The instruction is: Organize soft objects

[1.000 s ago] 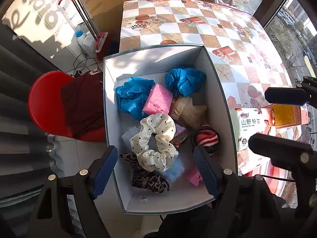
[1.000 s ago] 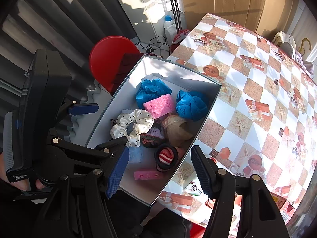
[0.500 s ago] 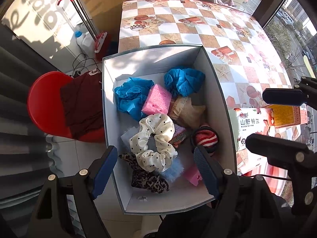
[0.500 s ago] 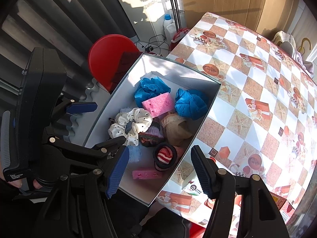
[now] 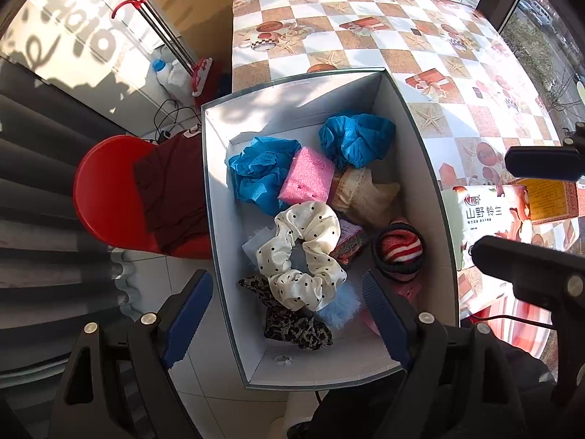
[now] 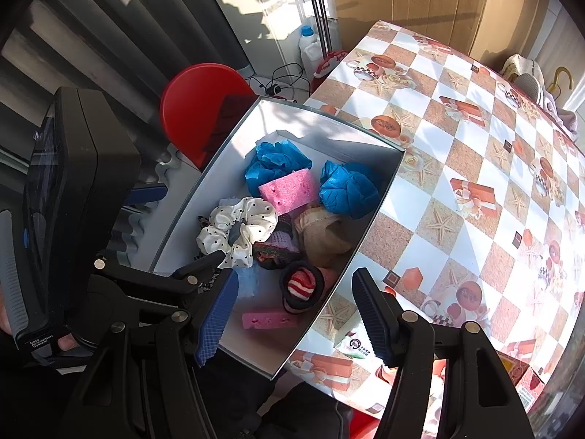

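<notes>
While opening, left gripper [image 5: 289, 314] fingers astride polka-dot scrunchie [image 5: 301, 256], clear above.

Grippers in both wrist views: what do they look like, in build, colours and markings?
Both are black plastic scissor-style frames with silver rivets. The left gripper and right gripper carry blue ribbed pads. The left unit's black housing bears small white lettering and a grey ribbed edge.

Scrunchie [image 5: 300, 256] lies in box [image 5: 413, 139] on table [image 5: 365, 36].
</notes>
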Available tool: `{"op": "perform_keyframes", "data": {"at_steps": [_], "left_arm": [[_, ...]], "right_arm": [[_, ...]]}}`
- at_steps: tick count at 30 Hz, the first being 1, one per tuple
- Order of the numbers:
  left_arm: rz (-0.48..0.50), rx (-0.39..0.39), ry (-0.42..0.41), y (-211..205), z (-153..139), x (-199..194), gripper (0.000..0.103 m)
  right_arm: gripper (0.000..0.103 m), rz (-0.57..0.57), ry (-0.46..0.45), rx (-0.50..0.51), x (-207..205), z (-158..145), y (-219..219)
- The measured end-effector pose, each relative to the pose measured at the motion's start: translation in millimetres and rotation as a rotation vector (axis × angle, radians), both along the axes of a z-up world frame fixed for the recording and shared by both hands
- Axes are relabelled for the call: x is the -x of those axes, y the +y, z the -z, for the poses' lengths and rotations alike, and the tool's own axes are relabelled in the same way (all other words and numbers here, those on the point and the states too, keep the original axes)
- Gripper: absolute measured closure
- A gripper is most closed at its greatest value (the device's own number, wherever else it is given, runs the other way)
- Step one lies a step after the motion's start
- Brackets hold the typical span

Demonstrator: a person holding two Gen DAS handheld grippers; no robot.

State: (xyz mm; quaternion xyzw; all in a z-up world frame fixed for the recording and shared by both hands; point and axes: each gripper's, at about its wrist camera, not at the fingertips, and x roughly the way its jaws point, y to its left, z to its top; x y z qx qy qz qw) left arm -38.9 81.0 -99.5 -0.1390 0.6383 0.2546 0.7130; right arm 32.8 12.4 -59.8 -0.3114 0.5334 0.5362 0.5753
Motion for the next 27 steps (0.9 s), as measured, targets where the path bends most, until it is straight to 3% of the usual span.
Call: {"op": "perform_keyframes", "data": {"at_steps": [12, 27], "left_arm": [[-0.042, 0.108, -0.068, 2.6, -5.0, 3.1, 0.016], [-0.063, 0.148, -0.082, 2.8, -3.1, 6.7, 0.016]], "right_arm": [[0.037, 0.003, -0.001, 0.003, -0.5, 0.8, -2.3], [0.037, 0.015, -0.004, 0.003, -3.3, -0.8, -6.3]]}}
